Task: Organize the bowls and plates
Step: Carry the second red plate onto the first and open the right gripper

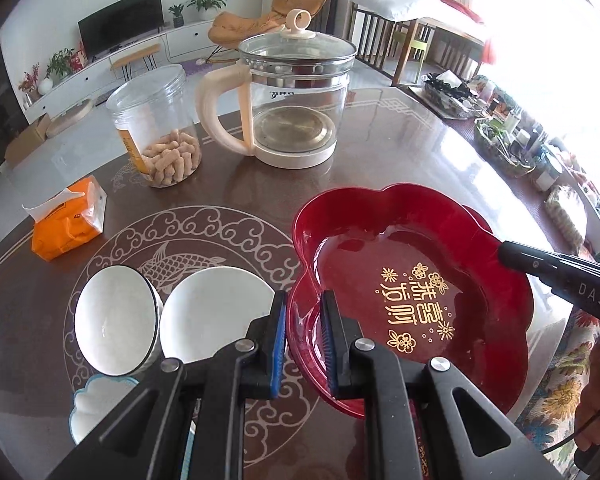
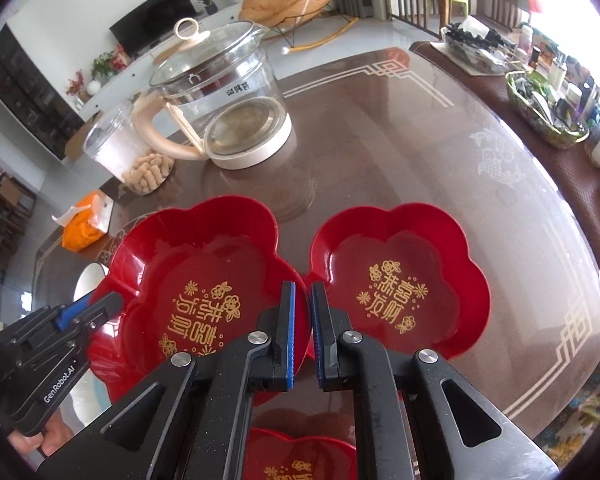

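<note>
Both tongs clamp one red flower-shaped plastic plate [image 2: 204, 276] by opposite rims — left gripper [image 1: 305, 334] on its left edge, right gripper [image 2: 303, 330] on its right. A second red plate [image 2: 400, 280] lies just right of the right gripper; two white bowls [image 1: 116, 316] sit left of the left one.

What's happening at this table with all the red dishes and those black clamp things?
A person is tidying dishes with a handheld gripper in each hand. Both the left gripper and the right gripper are clamped on opposite rims of one red flower-shaped plate, holding it between them above the table. A second red plate sits beside it, a third lies nearer, and two white bowls wait on the left.
</note>
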Motion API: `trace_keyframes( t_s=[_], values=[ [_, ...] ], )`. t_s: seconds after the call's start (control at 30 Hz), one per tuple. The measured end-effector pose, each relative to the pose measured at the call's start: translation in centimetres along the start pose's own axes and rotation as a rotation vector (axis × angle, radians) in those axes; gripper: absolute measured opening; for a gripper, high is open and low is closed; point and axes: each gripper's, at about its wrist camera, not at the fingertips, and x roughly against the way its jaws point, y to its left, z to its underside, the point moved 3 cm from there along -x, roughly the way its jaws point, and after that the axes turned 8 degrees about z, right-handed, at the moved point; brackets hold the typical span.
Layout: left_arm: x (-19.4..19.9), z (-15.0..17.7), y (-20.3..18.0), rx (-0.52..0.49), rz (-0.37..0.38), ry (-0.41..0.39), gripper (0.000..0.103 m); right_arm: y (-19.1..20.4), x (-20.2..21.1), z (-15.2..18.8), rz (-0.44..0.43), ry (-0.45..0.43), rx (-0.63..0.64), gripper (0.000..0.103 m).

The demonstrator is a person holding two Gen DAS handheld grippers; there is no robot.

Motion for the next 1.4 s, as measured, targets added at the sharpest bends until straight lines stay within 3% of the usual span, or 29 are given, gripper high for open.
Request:
trace_keyframes(
  t_s=[0.37, 0.57, 0.93, 1.13, 1.4],
  values=[
    [6.2, 4.4, -3.8, -0.04, 0.055, -0.079, 0.016, -1.2, 8.9, 5.3, -0.001, -0.114, -0.008, 0.01],
    [7.5, 7.5, -5.4, -0.062, 0.079, -0.1, 0.016, -1.9, 11.2, 8.7, 0.011, -0.153, -0.021, 0.01],
    [3.4, 12.7, -5.9, -0.084, 0.084, -0.058, 0.016, -3.5, 8.9, 14.8, 0.067, -0.148, -0.044, 0.011],
    [0.9, 13.9, -5.9, -0.11, 0.077, -0.056, 0.016, -4.7, 5.8, 17.7, 0.072, -0.113, -0.103, 0.011],
    [-1.2, 15.1, -6.7, -0.171, 0.043, -0.046, 0.016, -5.3, 3.8, 19.9, 0.136, -0.139, -0.122, 0.01]
  ],
)
